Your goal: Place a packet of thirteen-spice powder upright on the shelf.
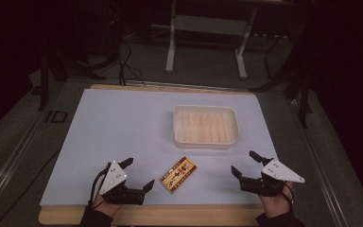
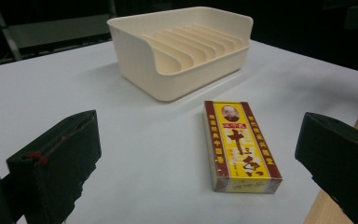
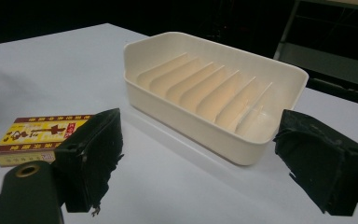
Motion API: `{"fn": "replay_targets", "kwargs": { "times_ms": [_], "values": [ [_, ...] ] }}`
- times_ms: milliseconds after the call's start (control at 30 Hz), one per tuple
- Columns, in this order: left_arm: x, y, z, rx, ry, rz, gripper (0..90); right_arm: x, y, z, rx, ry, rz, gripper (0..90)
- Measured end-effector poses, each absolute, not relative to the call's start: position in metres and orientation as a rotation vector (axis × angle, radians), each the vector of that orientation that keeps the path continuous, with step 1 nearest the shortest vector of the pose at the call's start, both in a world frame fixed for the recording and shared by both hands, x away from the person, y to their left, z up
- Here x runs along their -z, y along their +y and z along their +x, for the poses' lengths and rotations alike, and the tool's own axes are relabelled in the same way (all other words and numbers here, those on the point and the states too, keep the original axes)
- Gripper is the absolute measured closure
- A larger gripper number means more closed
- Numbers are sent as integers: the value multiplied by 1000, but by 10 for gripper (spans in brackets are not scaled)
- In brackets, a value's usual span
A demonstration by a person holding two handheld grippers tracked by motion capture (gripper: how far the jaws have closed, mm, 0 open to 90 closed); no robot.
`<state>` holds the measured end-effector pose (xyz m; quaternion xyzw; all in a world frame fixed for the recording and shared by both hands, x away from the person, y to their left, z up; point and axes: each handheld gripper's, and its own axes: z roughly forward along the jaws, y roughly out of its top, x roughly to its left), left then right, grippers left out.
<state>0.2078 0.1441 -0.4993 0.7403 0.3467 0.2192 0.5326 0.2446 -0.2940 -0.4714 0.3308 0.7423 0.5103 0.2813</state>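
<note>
Both my left claw and right claw gape wide, empty, flanking the flat yellow-and-red cardboard box with Chinese lettering and a small portrait, near the cream slotted plastic tray.

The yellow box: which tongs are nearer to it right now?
Left. The left tongs sit open just left of the yellow box, with a small gap. The right tongs are open farther off on its right, nearer the tray.

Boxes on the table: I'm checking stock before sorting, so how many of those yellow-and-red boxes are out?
1. The yellow-and-red box lies flat near the table's front edge, between the left gripper and the right gripper, in front of the cream tray. The tray's slots look empty.
</note>
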Motion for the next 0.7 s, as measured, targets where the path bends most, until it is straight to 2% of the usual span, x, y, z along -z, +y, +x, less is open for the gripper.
{"fn": "replay_targets", "kwargs": {
  "times_ms": [333,700],
  "values": [
    [498,142,207,-489,817,1765,11,468,-297,244,-1397,1992,835,150],
    [479,137,204,-422,850,1729,11,466,-298,243,-1395,1969,812,151]
  ]
}}
